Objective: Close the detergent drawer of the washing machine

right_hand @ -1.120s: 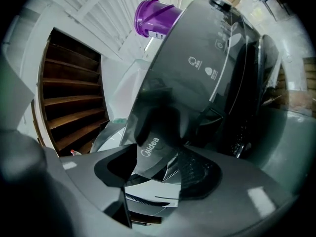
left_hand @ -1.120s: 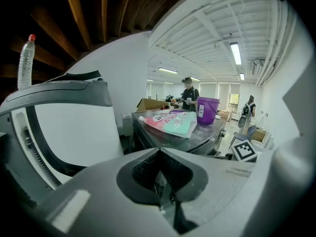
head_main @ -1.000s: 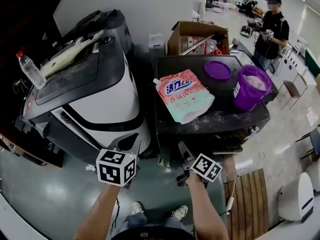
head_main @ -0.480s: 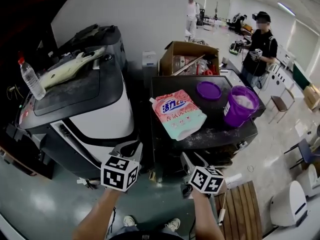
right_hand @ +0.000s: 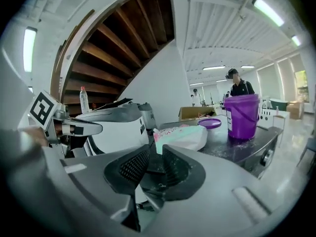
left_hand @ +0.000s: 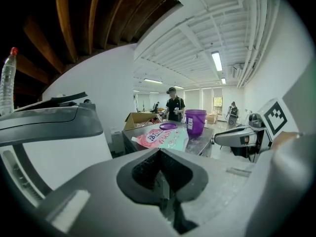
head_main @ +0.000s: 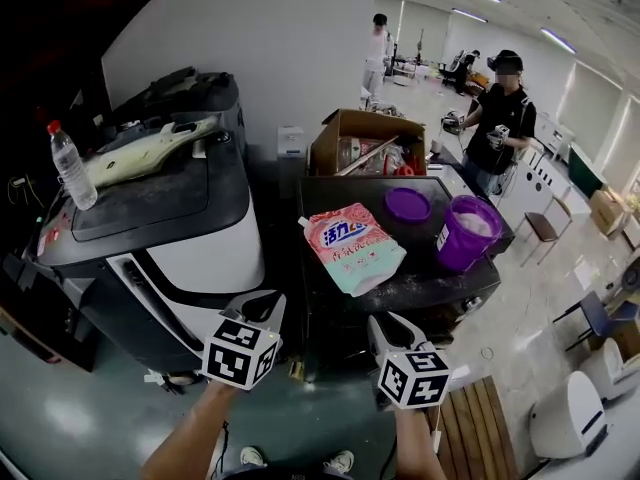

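The dark-topped washing machine (head_main: 452, 268) stands at centre in the head view. Its front is in shadow behind my grippers, and I cannot make out the detergent drawer. My left gripper (head_main: 262, 303) hovers before the machine's left front corner, its jaws shut on nothing (left_hand: 159, 154). My right gripper (head_main: 386, 324) is held before the front's middle. Its pads (right_hand: 134, 167) stand a narrow gap apart with nothing between them. Neither gripper touches the machine.
On the machine's top lie a pink detergent bag (head_main: 350, 248), a purple lid (head_main: 408, 204) and a purple bucket (head_main: 466, 230) of white powder. A cardboard box (head_main: 365, 140) stands behind. A white-and-black machine (head_main: 190, 238) with a water bottle (head_main: 72, 165) stands left. A person (head_main: 495, 118) stands at the back right.
The head view has tilted up, so more of the room shows. Both grippers sit lower in the frame, and the right one has drifted slightly right. Nothing was grasped.
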The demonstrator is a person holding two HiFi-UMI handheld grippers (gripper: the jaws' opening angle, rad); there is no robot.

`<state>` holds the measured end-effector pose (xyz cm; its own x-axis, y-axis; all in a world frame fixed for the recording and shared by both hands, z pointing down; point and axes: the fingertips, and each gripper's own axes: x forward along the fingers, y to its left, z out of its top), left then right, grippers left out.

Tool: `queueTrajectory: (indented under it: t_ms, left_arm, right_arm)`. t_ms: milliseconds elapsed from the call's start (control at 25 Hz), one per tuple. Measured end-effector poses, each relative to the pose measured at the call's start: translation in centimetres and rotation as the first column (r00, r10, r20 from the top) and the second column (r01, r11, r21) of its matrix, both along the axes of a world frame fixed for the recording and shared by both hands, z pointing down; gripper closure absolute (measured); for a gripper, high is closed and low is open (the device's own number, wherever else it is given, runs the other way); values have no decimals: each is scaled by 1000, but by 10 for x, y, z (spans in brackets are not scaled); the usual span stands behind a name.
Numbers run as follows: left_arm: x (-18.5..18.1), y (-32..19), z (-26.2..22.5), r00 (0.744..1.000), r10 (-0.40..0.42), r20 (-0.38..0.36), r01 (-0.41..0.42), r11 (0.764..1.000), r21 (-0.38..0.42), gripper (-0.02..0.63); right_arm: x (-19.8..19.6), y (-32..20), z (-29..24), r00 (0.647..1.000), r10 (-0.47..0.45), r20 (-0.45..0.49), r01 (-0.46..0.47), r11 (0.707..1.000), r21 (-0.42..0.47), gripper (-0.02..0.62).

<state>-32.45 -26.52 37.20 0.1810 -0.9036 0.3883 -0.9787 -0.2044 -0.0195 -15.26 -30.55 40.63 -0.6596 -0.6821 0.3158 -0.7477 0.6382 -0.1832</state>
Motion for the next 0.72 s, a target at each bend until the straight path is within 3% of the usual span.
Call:
queueTrajectory:
  t_ms: [320, 720]
  left_arm:
    - [-13, 11, -11, 1000, -3, 6, 3, 1000, 29, 605]
    - [-23, 11, -22, 1000, -11, -4, 11, 998, 68, 606]
  right_arm:
    - [-8, 15, -36, 999, -19, -42, 23, 995, 93, 568]
    - [-10, 17, -64, 998, -20, -65, 31, 985, 172, 572]
